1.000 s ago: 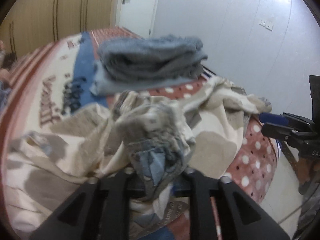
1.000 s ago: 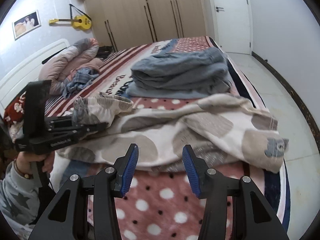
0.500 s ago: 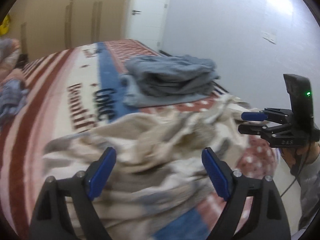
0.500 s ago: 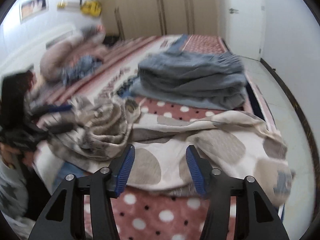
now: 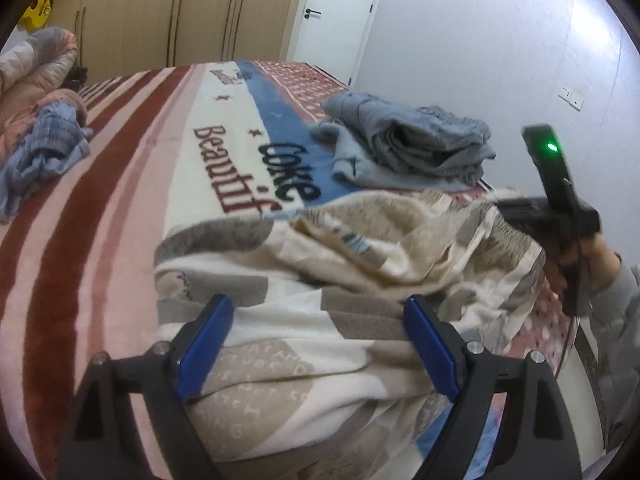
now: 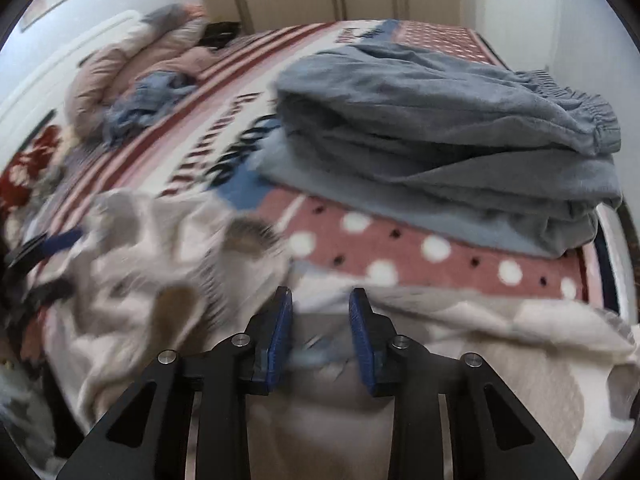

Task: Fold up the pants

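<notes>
Beige patterned pants [image 5: 320,280], one pair; two folded grey garments [image 6: 440,140] behind.

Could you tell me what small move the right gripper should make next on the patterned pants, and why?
Probably close the right gripper on the fabric between its fingers. It hovers open low over the cream patterned pants, which lie rumpled and unfolded in front of the folded gray pile, while the left gripper is wide open and holds nothing.

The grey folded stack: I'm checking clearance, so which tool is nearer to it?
Right. The right tool is over the patterned pants, just short of the grey stack. The left tool sits farther back, with crumpled pants between it and the stack.
</notes>
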Motion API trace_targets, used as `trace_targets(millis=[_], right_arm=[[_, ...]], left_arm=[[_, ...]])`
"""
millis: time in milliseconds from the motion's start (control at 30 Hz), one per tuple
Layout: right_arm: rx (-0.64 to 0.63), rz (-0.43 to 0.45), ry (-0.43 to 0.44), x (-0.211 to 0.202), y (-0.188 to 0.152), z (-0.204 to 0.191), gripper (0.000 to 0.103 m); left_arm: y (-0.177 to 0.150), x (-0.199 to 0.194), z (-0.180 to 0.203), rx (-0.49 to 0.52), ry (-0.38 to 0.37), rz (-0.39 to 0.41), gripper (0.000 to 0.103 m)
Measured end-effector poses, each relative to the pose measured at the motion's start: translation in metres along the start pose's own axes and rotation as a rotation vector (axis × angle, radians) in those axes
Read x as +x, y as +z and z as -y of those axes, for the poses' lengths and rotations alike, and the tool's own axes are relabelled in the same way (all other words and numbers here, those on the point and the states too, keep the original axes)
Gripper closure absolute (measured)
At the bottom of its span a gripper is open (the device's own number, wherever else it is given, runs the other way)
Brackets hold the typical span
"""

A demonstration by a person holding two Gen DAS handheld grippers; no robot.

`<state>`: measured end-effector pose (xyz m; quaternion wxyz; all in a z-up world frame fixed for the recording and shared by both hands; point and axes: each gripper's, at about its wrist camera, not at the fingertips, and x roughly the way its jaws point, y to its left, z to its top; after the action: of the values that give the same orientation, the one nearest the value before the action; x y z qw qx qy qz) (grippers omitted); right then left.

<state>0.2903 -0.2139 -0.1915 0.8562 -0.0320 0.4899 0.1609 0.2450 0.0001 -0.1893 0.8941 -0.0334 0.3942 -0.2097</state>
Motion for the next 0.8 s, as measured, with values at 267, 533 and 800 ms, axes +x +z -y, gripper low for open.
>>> trace_targets(millis=[267,533,800], right_arm=[[0.029,0.038,-0.018,-0.015,0.012,-0.001,0.057],[0.008,0.157,0.135,-0.079,-0.007,-0.034,0.049],[-0.138,0.089,0.396,-0.065,-0.012,-0.117,0.085]], left_arm=[[-0.017,-0.012,-0.009,0.025,-0.075,-0.016,0.018],[-0.022,-0.026,-0.015,0.026,-0.113,-0.028,0.018],[-0.004,-0.043,-0.024,-0.026,-0.1,0.032,0.018]])
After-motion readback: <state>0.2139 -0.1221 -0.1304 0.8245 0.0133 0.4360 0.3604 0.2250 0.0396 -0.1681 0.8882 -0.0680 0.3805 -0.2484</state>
